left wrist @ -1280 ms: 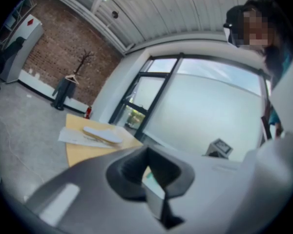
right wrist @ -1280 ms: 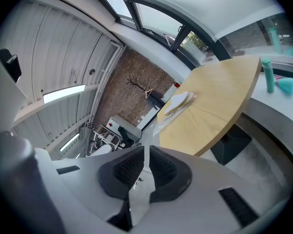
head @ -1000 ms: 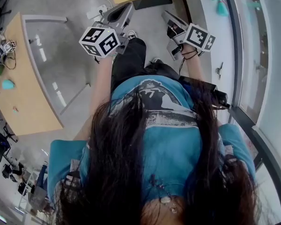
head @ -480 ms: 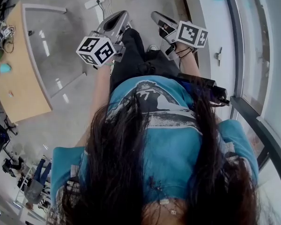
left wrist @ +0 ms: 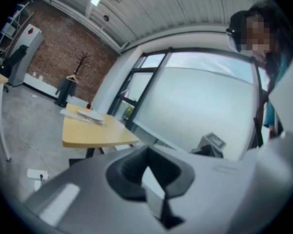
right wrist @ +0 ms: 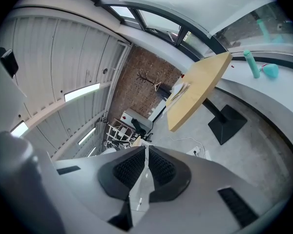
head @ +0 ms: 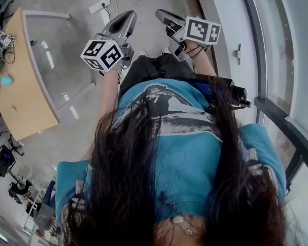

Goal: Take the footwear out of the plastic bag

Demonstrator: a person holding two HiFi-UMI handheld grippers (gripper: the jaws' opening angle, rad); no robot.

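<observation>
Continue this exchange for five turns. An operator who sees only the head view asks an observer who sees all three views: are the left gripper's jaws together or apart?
Observer: Together; the left gripper holds nothing.
Operator: And the right gripper?
Observer: Shut to a thin slit, with nothing in it.
Operator: What does the left one face?
Observer: A yellow table, with a brick wall beyond.
</observation>
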